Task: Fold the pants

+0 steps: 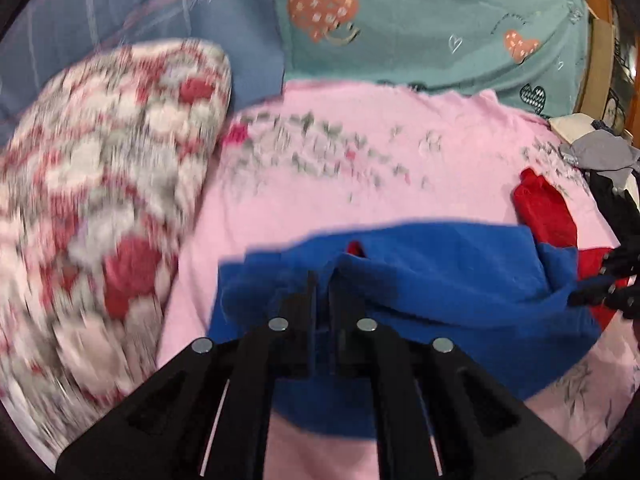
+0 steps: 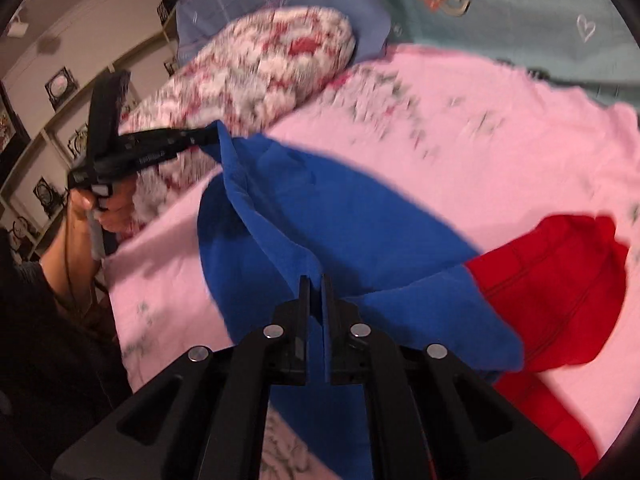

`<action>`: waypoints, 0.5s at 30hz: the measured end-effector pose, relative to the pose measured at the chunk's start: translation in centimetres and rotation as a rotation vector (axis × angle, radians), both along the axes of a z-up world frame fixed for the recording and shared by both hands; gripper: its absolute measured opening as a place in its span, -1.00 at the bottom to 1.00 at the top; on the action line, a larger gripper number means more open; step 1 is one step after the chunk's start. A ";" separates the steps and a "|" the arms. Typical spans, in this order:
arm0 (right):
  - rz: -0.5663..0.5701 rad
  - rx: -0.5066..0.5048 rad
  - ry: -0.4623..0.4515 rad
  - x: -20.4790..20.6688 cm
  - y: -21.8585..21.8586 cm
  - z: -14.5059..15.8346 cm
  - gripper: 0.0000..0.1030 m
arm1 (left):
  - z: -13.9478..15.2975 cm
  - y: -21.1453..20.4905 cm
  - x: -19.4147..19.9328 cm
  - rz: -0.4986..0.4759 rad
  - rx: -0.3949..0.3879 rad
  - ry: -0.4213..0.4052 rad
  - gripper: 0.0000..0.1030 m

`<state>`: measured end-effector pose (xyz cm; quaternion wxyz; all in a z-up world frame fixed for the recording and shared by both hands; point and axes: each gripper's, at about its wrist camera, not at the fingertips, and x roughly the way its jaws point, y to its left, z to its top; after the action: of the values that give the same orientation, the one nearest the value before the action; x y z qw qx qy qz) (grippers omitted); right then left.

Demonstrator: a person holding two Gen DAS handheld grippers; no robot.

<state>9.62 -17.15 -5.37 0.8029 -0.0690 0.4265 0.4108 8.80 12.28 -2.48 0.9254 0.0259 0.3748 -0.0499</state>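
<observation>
Stretching between left gripper (image 1: 323,280) and right gripper (image 2: 316,286), both clamped on it: blue-and-red pants (image 2: 360,220).

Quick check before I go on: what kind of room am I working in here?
Most likely a bedroom, with the work done on a bed: a pink floral bedsheet covers the surface, a red-and-white patterned pillow and a teal heart-print cushion lie at its far end, and wall shelves stand beside it.

Blue pants (image 2: 360,216): soft matt cloth. Pink sheet (image 2: 460,152): smooth printed cotton-like fabric.
</observation>
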 end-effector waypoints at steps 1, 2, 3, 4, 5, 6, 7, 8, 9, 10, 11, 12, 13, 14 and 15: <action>-0.006 -0.031 0.022 -0.4 0.7 -1.7 -0.87 | -1.5 0.3 -0.4 0.022 0.006 0.041 -0.62; -0.022 -0.042 0.063 -0.4 1.0 -3.4 -0.81 | -2.6 0.5 -0.6 0.038 0.019 0.074 -0.39; -0.030 -0.052 0.137 -0.1 1.5 -5.2 -0.76 | -3.4 0.8 -1.1 0.044 0.015 0.101 -0.38; -0.037 -0.040 0.152 -0.1 1.5 -5.8 -0.75 | -3.6 1.1 -1.8 0.050 0.010 0.103 -0.33; -0.042 -0.019 0.139 -0.2 1.5 -5.6 -0.58 | -3.5 1.3 -2.7 0.055 0.006 0.095 -0.11; -0.037 -0.013 0.149 -0.1 1.5 -5.3 -0.39 | -3.2 1.5 -3.3 0.064 0.011 0.084 0.61; -0.042 -0.001 0.147 -0.3 1.3 -4.7 -0.28 | -2.7 1.9 -4.1 0.090 0.023 0.061 0.86; -0.051 0.008 0.124 -0.5 1.0 -3.9 -0.14 | -2.0 2.3 -4.8 0.106 0.021 0.028 0.91; -0.055 0.016 0.095 -0.6 0.7 -3.2 -0.13 | -1.6 2.6 -5.2 0.108 0.016 0.015 0.91; -0.065 0.025 0.068 -0.7 0.3 -2.3 -0.13 | -1.1 3.0 -5.6 0.109 0.002 0.020 0.91; -0.093 0.028 0.050 -0.5 -0.3 -1.5 -0.12 | -0.8 3.4 -5.5 0.118 -0.017 0.031 0.91; -0.120 0.028 0.039 -0.1 -0.9 -1.1 -0.12 | -0.7 4.1 -5.3 0.148 -0.058 0.059 0.91; -0.164 0.019 0.012 0.3 -1.5 -0.5 -0.12 | -0.8 4.5 -4.9 0.168 -0.093 0.086 0.90; -0.200 0.006 -0.012 0.5 -1.9 -0.2 -0.11 | -1.1 4.8 -4.4 0.189 -0.131 0.117 0.90; -0.245 -0.008 -0.042 0.8 -2.2 0.2 -0.07 | -1.5 5.2 -3.8 0.213 -0.178 0.159 0.90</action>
<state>10.39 -19.33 -5.13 0.8555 -0.0278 0.4165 0.3063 4.98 17.45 -3.98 0.8915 -0.1002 0.4416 0.0138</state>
